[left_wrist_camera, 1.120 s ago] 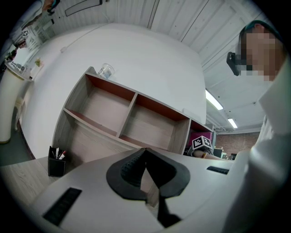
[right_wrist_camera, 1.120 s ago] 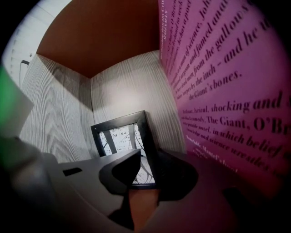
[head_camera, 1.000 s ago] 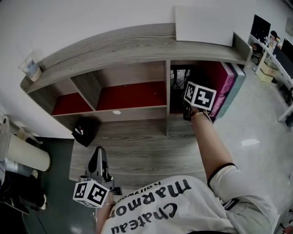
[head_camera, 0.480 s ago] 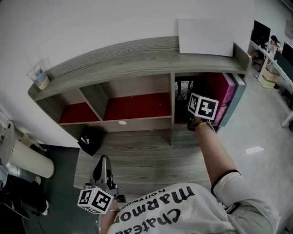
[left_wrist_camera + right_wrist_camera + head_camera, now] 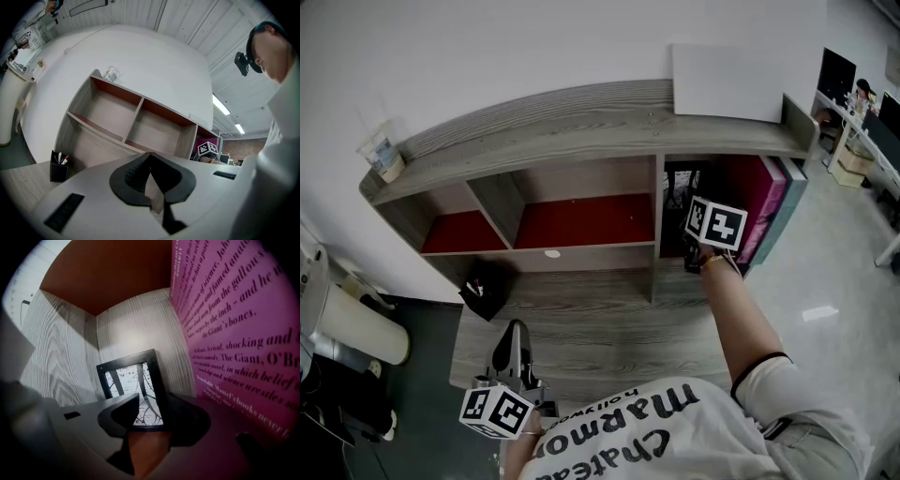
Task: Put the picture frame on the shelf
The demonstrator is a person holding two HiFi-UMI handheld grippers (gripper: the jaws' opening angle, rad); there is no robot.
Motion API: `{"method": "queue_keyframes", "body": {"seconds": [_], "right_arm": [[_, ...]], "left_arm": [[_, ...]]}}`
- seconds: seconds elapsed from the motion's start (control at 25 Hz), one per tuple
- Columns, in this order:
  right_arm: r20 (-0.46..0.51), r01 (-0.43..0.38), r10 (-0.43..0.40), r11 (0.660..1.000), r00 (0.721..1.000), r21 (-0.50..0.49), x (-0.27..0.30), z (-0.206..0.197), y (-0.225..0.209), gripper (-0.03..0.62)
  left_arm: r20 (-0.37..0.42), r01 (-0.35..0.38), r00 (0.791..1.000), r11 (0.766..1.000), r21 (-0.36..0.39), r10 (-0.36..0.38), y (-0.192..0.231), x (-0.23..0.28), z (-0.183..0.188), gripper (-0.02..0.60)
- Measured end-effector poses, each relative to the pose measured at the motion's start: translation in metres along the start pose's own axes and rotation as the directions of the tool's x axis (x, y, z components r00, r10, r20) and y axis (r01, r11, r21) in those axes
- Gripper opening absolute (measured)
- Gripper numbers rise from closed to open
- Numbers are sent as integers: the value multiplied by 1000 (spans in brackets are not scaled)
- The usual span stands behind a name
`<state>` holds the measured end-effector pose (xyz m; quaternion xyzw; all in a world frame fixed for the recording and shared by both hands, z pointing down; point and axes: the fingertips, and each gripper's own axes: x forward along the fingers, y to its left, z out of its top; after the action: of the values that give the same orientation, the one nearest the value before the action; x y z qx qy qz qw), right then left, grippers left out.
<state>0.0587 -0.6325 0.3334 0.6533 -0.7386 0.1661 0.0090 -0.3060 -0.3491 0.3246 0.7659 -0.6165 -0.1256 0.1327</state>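
Right gripper view: right tool (image 5: 152, 408) just opened round picture frame (image 5: 127, 379), left tool (image 5: 150, 158) closed

The magenta book (image 5: 243, 348) reads "The Giant, O'Br…"; the shirt (image 5: 619, 427) seemingly "Chateau Marmont".

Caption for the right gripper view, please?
Right gripper's jaws, just opened, flank the picture frame standing in the shelf beside a magenta book.

Your shelf (image 5: 581, 117): grey, red, black, magenta.
You see grey wood grain outside and red panels inside; the frame (image 5: 131, 386) is black round a black-and-white branch print; the book (image 5: 234, 343) is magenta with white lettering.
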Motion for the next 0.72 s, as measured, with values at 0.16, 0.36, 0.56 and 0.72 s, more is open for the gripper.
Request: {"method": "queue_keyframes", "body": {"seconds": [0.16,0.36,0.56,0.72], "right_arm": [[2,-1,1,1000,1000,-6,-2,2,2,179],[5,12,-11,1000,1000,-10,-3,5,0,181],[11,20,-19,1000,1000,-11,-8,6,-3,181],[4,17,-17,999,1000,-30,-16,2,1,181]], "left_arm": [[-4,-2,1000,1000,-5,2,2,1,0,17],[-3,5,1000,1000,-3,-5,2,2,2,17],[2,5,1000,1000,-5,-5,6,1,1,17],[5,19,1000,1000,-14,-19,7,2,-1,17]]}}
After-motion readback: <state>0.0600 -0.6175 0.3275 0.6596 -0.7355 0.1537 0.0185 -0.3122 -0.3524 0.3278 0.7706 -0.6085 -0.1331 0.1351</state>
